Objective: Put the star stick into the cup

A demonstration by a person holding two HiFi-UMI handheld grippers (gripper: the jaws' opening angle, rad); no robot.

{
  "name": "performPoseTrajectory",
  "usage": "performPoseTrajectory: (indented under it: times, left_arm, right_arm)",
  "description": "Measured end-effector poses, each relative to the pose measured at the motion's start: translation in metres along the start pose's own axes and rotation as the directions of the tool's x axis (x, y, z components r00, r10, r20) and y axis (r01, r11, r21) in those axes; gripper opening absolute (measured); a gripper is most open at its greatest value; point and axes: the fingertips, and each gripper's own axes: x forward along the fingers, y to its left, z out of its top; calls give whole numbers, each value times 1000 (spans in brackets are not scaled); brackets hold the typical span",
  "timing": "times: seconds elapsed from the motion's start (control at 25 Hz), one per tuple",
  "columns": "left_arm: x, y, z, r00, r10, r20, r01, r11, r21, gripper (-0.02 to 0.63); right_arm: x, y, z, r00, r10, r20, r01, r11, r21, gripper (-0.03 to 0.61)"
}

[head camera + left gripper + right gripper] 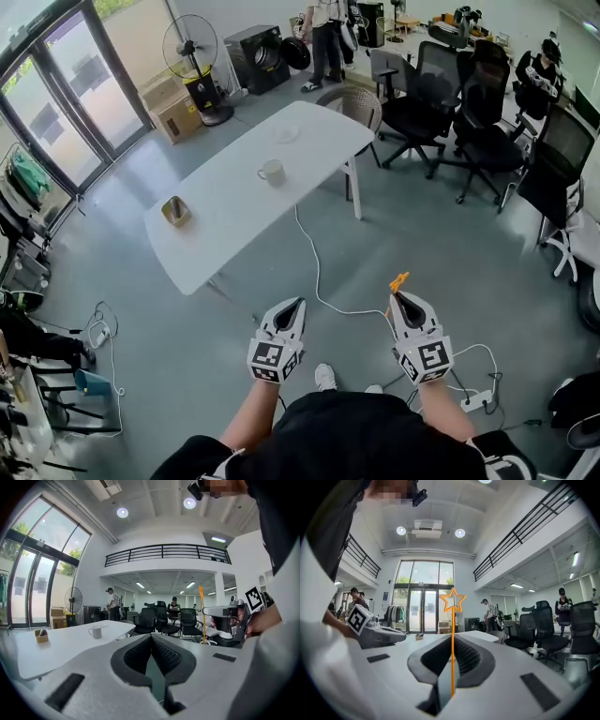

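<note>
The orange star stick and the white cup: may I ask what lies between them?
Head view: grey floor with a white cable, then white tabletop before the white cup.

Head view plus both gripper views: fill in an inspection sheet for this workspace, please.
Surface: white table, away from the person, mostly bare.
Job's things: cup upright on the table; star stick sticking out past the right jaws, star end outward.
Clutter: small tan box and a flat pale disc on the table.
Grippers: left gripper jaws together, nothing between; right gripper jaws shut on the star stick; both over the floor.
Cables: white cable across the floor; power strip beside the person.
Surroundings: office chairs, fan, cardboard boxes, glass doors.
</note>
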Motion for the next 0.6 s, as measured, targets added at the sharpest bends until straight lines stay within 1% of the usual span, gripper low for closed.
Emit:
performPoseTrajectory:
  times: [0.2,0.48,0.6]
  left_arm:
    - [0,22,2,1000,-21,11,21,1000,7,11]
    - [-4,40,6,997,-79,20,78,996,44,11]
    - [-1,49,3,997,-81,13,80,995,50,11]
  right_arm:
    - [26,14,11,999,7,33,-7,1000,5,21]
    - [54,34,14,999,-14,35,13,1000,20,21]
    - [65,39,14,999,-12,44,10,999,47,21]
